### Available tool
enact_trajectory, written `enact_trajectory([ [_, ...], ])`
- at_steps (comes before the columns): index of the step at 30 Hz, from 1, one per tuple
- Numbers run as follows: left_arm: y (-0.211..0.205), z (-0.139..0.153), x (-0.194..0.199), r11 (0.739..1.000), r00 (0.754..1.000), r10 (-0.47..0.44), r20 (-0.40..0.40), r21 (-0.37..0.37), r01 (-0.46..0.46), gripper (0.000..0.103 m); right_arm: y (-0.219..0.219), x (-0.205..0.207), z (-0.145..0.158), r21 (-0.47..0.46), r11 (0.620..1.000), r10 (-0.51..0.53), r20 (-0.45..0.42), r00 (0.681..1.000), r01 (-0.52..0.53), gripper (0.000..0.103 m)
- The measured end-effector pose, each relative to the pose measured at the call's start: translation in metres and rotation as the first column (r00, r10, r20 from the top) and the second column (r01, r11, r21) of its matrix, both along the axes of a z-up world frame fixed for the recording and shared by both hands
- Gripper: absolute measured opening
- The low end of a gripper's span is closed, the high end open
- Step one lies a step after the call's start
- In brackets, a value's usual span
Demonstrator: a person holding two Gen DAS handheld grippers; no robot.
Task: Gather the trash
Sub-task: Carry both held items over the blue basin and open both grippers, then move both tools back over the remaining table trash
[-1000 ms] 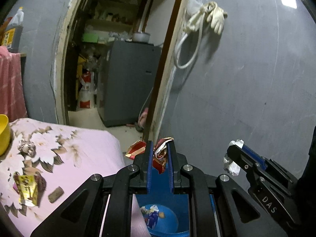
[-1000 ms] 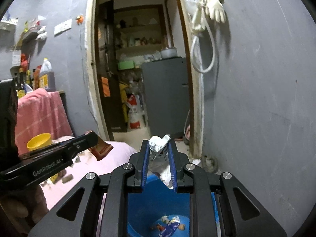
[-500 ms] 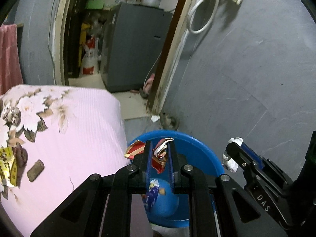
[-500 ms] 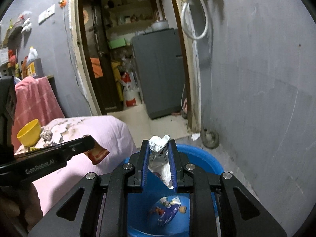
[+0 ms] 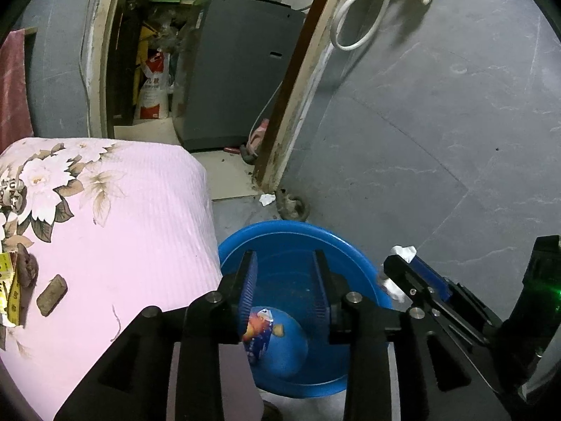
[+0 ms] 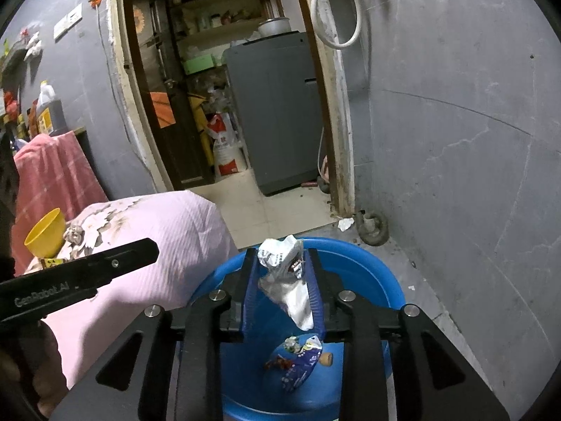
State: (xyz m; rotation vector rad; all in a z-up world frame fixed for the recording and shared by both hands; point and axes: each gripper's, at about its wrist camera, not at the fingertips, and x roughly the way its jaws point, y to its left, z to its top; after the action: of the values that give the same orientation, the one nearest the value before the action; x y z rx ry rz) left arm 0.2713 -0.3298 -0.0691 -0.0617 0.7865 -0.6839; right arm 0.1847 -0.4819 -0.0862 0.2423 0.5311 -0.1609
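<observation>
Left gripper [image 5: 284, 287] has let go its red wrapper, fingers now spread above blue basin [image 5: 345, 245]. Right gripper [image 6: 280, 289], angled down over it, clamps crumpled silver wrapper [image 6: 285, 273].

Grey washing machine [image 5: 238, 70] beyond doorway [image 6: 217, 80]

The round blue plastic basin [image 5: 354, 256] sits on the floor, squeezed between the pink floral-covered table [image 5: 115, 217] on its left and the grey plastered wall [image 5: 438, 133] on its right; its mouth is open from above. Over it the left gripper [image 5: 285, 280] hangs with jaws spread and nothing between them, while the right gripper [image 6: 280, 280] sits just beside it, jaws clamped on a crumpled silver-white wrapper [image 6: 287, 277]. Beyond the basin, a rusty ring-shaped pipe fitting [image 6: 371, 226] and the wooden door frame [image 6: 336, 122] narrow the floor; the tiled doorway left of them is passable.
</observation>
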Motion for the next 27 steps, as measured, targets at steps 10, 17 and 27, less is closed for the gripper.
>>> enact_trajectory([
  [10, 0.025, 0.028, -0.011, 0.998, 0.996, 0.041, 0.080, -0.054, -0.036, 0.039, 0.005, -0.008, 0.015, -0.009, 1.000, -0.013, 0.028, 1.000, 0.014, 0.037],
  [17, 0.063, 0.059, -0.035, 0.991, 0.966, 0.125, 0.224, -0.084, -0.109, 0.062, 0.027, -0.025, 0.048, -0.060, 0.998, -0.023, 0.129, 0.991, 0.031, 0.071],
  [27, 0.147, 0.091, -0.073, 0.950, 0.851, 0.312, 0.422, -0.141, -0.279, 0.101, 0.081, -0.052, 0.093, -0.133, 0.991, 0.032, 0.314, 0.949, 0.011, 0.103],
])
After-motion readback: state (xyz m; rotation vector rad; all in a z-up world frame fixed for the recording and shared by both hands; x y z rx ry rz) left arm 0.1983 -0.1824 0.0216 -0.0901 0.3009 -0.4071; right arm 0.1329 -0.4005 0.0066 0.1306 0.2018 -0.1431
